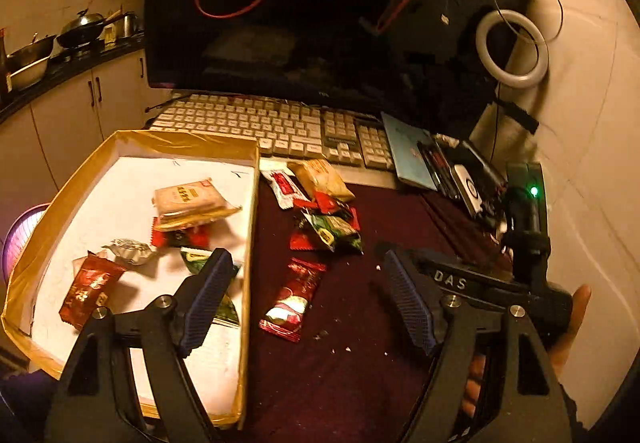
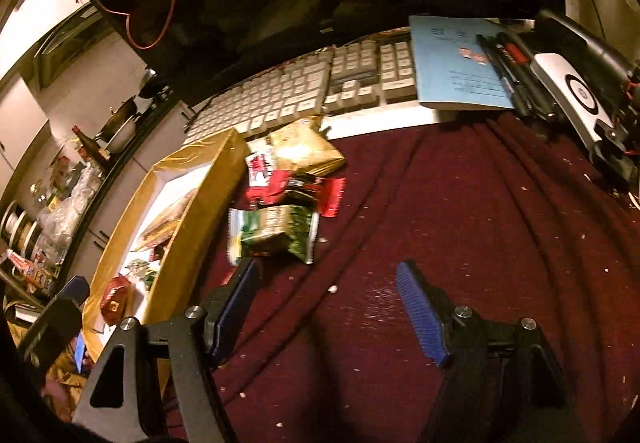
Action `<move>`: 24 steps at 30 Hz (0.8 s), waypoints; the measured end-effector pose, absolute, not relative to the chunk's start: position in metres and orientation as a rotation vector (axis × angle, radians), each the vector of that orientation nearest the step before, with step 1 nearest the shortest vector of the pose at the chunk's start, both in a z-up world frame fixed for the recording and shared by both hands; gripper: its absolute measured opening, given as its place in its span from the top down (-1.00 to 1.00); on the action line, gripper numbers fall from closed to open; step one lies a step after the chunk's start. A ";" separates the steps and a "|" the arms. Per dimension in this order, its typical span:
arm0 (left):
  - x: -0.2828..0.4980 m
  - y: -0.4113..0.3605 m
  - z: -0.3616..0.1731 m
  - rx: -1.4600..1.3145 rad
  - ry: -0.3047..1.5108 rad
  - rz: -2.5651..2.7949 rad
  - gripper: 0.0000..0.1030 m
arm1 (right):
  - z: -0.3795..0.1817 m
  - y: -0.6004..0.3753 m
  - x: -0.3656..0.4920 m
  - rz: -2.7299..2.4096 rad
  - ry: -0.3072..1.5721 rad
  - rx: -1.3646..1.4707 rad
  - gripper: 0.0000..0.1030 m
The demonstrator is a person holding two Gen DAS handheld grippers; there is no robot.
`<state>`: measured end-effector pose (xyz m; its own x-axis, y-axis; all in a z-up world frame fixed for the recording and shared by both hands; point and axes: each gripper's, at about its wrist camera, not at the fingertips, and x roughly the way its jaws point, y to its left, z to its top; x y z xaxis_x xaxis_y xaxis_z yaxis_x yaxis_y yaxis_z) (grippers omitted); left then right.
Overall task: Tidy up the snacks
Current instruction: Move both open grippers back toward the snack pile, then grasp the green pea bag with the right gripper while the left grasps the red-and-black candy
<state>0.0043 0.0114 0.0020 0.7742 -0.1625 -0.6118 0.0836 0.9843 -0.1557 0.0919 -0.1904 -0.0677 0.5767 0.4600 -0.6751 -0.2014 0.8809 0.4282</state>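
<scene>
Left tongs (image 1: 308,263) wide, empty | red snack (image 1: 294,299) between | right tongs (image 2: 326,271) wide

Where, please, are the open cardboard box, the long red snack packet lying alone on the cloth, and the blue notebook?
cardboard box (image 1: 253,227), left wrist view, on its right wall.
long red snack packet (image 1: 294,297), left wrist view, on its middle.
blue notebook (image 2: 448,59), right wrist view, on its cover.
</scene>
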 end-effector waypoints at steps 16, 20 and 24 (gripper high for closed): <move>0.010 0.003 -0.016 -0.126 0.726 -0.170 -0.52 | -0.075 -0.192 0.102 0.378 0.911 0.335 -0.42; 0.012 0.005 -0.017 -0.128 0.731 -0.171 -0.52 | -0.076 -0.189 0.104 0.376 0.917 0.327 -0.42; 0.013 0.004 -0.018 -0.127 0.736 -0.172 -0.52 | -0.075 -0.187 0.105 0.382 0.920 0.324 -0.42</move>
<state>0.0126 0.0044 -0.0183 0.7278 -0.1998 -0.6560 0.1108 0.9783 -0.1750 0.1045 -0.1866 -0.0752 0.5480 0.4517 -0.7040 -0.1797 0.8856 0.4283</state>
